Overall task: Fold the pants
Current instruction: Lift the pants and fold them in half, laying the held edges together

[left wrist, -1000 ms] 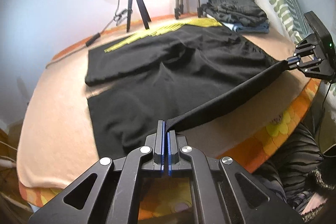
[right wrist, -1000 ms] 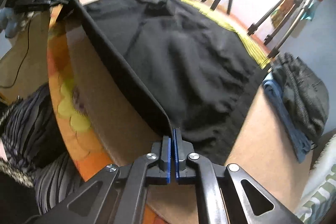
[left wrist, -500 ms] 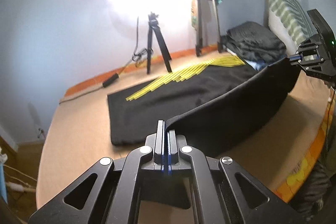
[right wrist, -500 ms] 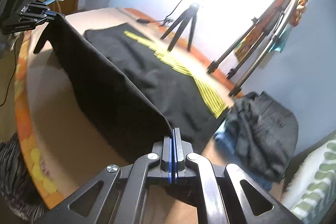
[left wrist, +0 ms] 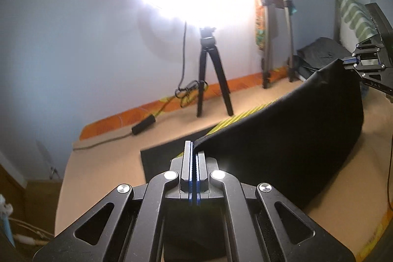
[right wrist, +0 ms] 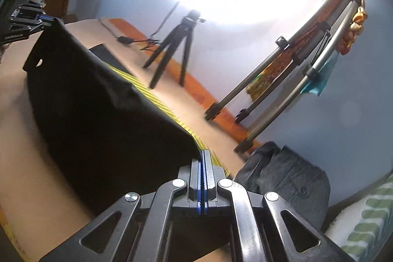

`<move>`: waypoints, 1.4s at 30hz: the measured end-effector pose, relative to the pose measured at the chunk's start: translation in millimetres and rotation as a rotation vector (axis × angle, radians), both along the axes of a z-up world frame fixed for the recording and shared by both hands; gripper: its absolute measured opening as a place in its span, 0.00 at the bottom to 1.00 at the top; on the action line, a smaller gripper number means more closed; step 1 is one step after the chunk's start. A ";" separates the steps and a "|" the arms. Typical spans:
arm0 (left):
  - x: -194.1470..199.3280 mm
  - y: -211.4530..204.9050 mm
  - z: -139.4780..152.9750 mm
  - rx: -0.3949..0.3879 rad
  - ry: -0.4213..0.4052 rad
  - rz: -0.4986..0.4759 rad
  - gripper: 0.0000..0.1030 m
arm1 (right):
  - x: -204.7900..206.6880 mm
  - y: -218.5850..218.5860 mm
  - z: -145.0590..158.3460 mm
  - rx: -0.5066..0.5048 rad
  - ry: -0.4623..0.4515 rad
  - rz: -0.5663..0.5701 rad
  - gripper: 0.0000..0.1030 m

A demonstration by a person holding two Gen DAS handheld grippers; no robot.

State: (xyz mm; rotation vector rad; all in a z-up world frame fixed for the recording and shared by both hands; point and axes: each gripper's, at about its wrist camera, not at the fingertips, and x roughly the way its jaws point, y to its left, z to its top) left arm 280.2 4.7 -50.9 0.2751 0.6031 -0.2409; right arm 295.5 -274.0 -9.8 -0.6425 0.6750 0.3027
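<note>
black pants [left wrist: 282, 146] hang clamped between your left gripper [left wrist: 194, 151] and right gripper [right wrist: 202, 158], mid-fold; next lay that edge on the far side.

L tool [left wrist: 193, 151] clamped, R tool [right wrist: 203, 158] clamped

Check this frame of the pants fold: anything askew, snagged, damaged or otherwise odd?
Nothing stands out. Both tongs, left and right, are shut on the lifted edge of the black pants, which hang in an even curve over the bed. The folded clothes pile sits undisturbed beside them.
</note>
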 end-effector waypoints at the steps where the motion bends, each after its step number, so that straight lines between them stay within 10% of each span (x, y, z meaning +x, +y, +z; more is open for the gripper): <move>1: 8.4 1.1 -0.8 0.006 0.001 0.006 0.00 | 10.9 0.9 -0.1 -0.005 -0.005 -0.008 0.00; 20: 130.6 -7.2 -76.2 0.053 0.200 0.063 0.05 | 150.2 4.9 -94.7 -0.038 0.218 -0.164 0.00; 24: 128.8 22.7 -62.0 0.027 0.179 0.132 0.24 | 156.1 9.6 -110.2 -0.069 0.249 -0.171 0.00; 30: 101.3 99.6 -32.6 -0.069 0.127 0.258 0.25 | 157.6 15.3 -121.8 -0.090 0.267 -0.169 0.00; 34: 75.1 108.1 -38.5 -0.112 0.163 0.153 0.26 | 156.4 18.2 -125.8 -0.093 0.268 -0.168 0.00; 42: 51.8 40.9 -77.6 0.057 0.242 -0.079 0.50 | 147.6 18.4 -123.2 -0.093 0.281 -0.166 0.00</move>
